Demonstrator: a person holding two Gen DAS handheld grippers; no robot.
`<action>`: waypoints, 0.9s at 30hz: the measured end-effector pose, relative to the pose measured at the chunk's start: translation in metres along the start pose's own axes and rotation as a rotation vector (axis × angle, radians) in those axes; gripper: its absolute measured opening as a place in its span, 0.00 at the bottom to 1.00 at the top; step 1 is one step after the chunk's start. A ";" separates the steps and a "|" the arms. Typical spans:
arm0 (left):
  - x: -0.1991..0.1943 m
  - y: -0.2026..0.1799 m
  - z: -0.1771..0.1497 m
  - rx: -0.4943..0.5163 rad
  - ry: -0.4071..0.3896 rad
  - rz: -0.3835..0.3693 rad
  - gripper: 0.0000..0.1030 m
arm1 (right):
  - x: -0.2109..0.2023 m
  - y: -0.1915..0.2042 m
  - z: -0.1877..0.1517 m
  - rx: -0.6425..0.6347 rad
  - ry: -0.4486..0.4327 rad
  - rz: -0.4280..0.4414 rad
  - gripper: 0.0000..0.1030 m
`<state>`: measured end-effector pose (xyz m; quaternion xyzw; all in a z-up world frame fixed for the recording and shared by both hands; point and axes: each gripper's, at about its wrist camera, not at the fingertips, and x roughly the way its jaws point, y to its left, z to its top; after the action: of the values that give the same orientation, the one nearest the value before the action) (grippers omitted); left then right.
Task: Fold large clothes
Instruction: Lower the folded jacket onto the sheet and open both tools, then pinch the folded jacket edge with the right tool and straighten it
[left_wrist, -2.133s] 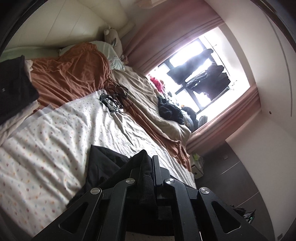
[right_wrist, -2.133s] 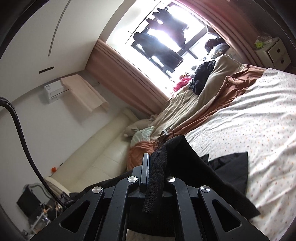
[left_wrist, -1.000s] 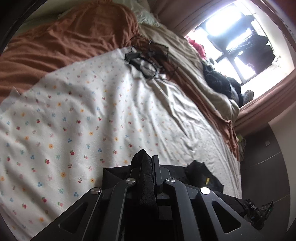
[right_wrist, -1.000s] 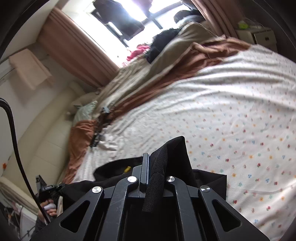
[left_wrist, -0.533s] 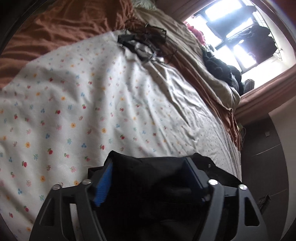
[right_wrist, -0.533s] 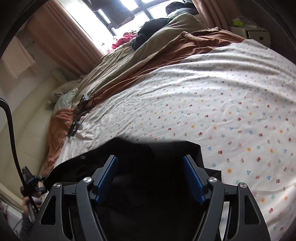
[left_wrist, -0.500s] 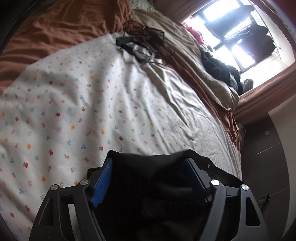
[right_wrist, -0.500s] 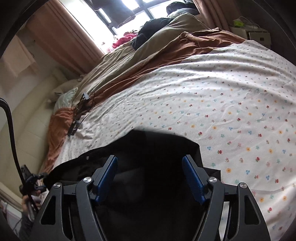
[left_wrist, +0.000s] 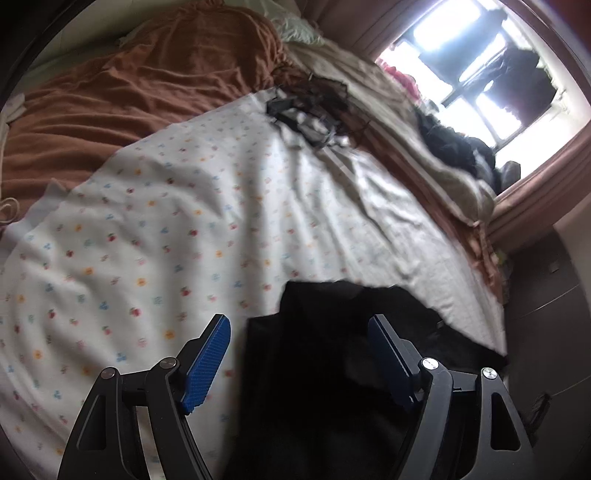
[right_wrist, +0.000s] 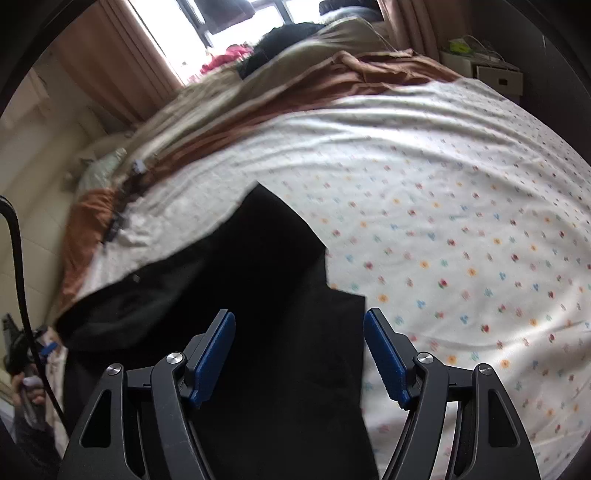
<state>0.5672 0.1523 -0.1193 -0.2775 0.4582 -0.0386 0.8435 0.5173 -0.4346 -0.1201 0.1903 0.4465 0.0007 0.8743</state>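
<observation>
The black garment (left_wrist: 332, 369) lies flat on the floral bedsheet (left_wrist: 166, 221), filling the 5 to 6 o'clock part of your left wrist view. In your right wrist view the same garment (right_wrist: 266, 295) spreads from 6 o'clock up to a pointed corner near centre, with more cloth trailing off toward 8 o'clock.

Your left gripper (left_wrist: 299, 354) has its jaws wide apart, blue pads (left_wrist: 207, 363) bare, nothing between them; it sits over the garment's left edge. Your right gripper (right_wrist: 299, 347) likewise stands with jaws spread and holds nothing, cloth lying beneath it.

A rust-brown blanket (left_wrist: 129, 85) is bunched at 10 to 11 o'clock, dark tangled cables (left_wrist: 310, 107) at 12 o'clock. The bright window (left_wrist: 480, 62) is at 1 o'clock. The right view is motion-blurred.
</observation>
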 end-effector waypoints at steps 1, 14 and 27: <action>0.006 0.002 -0.002 0.014 0.017 0.030 0.70 | 0.005 -0.001 -0.001 0.002 0.018 0.002 0.70; 0.078 -0.042 0.016 0.254 0.126 0.169 0.31 | 0.058 0.022 0.044 -0.058 0.107 -0.038 0.70; 0.093 -0.052 0.036 0.294 0.042 0.163 0.04 | 0.062 0.013 0.066 -0.025 -0.030 -0.069 0.04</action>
<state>0.6594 0.0940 -0.1481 -0.1122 0.4861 -0.0427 0.8656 0.6086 -0.4339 -0.1294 0.1639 0.4398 -0.0269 0.8826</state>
